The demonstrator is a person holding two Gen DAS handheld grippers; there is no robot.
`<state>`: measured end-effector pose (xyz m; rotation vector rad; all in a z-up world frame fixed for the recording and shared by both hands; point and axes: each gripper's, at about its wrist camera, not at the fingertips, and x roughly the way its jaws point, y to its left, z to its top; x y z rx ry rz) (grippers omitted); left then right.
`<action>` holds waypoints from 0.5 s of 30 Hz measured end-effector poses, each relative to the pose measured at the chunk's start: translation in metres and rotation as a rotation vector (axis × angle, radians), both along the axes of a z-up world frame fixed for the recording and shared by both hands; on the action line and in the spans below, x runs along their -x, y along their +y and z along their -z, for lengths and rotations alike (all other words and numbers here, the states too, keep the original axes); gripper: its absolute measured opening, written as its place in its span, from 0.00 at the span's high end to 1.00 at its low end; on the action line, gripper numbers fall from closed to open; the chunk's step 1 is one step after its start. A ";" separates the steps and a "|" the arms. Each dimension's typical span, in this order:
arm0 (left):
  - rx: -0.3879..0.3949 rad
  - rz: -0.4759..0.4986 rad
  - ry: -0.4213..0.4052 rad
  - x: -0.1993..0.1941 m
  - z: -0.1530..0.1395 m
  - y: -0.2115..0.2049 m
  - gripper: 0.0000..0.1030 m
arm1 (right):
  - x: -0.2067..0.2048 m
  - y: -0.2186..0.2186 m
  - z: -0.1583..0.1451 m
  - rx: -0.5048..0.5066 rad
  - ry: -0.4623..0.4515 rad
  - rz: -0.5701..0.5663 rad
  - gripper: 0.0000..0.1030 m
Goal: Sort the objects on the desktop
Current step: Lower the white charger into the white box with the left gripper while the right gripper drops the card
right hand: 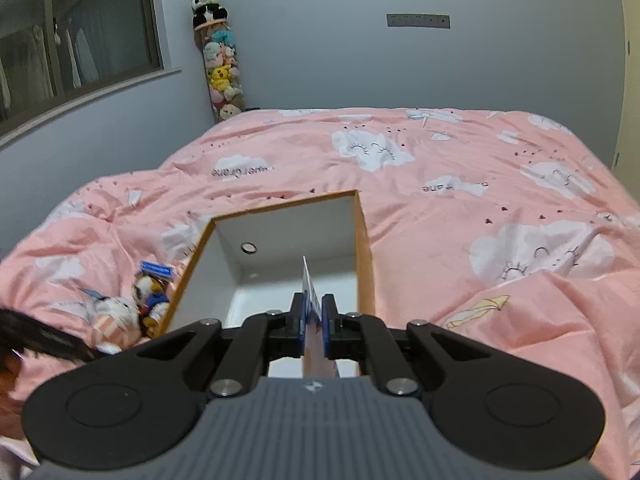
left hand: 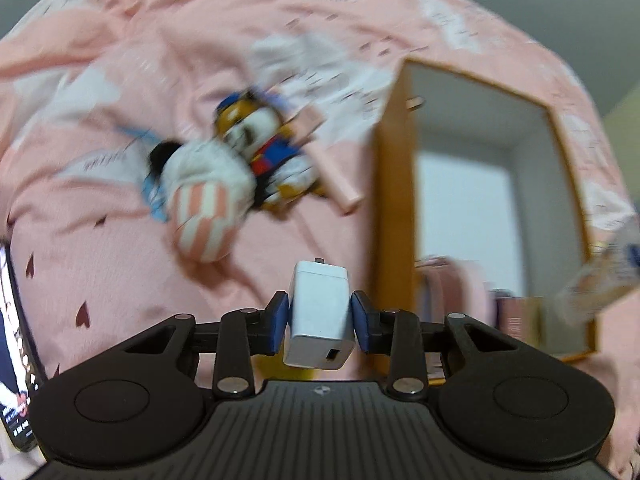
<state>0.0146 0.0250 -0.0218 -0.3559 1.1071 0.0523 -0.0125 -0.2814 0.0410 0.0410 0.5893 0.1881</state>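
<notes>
My left gripper (left hand: pixel 319 314) is shut on a white USB charger cube (left hand: pixel 319 316), held above the pink bedspread just left of an open cardboard box (left hand: pixel 390 184). My right gripper (right hand: pixel 314 316) is shut on a thin flat packet (right hand: pixel 309 292), seen edge-on, held over the same box (right hand: pixel 362 248), whose white inside shows. Two small plush toys (left hand: pixel 240 160) and a pink stick (left hand: pixel 332 160) lie on the bed left of the box. The plush toys also show in the right wrist view (right hand: pixel 132 304).
A pink item (left hand: pixel 452 292) lies inside the box's near end. A phone (left hand: pixel 16 360) with a lit screen lies at the far left. The packet in my right gripper appears blurred at the right edge of the left wrist view (left hand: pixel 600 272). A wall and window stand beyond the bed (right hand: pixel 480 184).
</notes>
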 end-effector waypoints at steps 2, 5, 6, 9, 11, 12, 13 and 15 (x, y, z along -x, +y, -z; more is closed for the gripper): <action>0.025 0.039 -0.034 0.001 -0.014 -0.007 0.62 | 0.002 0.004 0.003 0.039 -0.005 0.003 0.93; 0.083 0.101 -0.070 -0.001 -0.028 -0.018 0.62 | 0.008 0.015 0.008 0.127 -0.025 0.005 0.93; 0.105 0.123 -0.078 -0.003 -0.032 -0.022 0.62 | 0.011 0.021 0.010 0.172 -0.037 0.008 0.93; 0.156 0.184 -0.089 -0.011 -0.034 -0.036 0.62 | 0.018 0.034 0.020 0.284 -0.053 0.006 0.94; 0.188 0.221 -0.085 -0.016 -0.034 -0.045 0.62 | 0.021 0.040 0.028 0.345 -0.048 0.009 0.94; 0.207 0.240 -0.082 -0.020 -0.033 -0.050 0.62 | 0.021 0.042 0.032 0.370 -0.041 0.014 0.94; 0.225 0.257 -0.079 -0.022 -0.033 -0.055 0.62 | 0.021 0.042 0.035 0.383 -0.030 0.015 0.94; 0.250 0.289 -0.076 -0.029 -0.031 -0.065 0.62 | 0.022 0.040 0.039 0.378 -0.003 0.018 0.94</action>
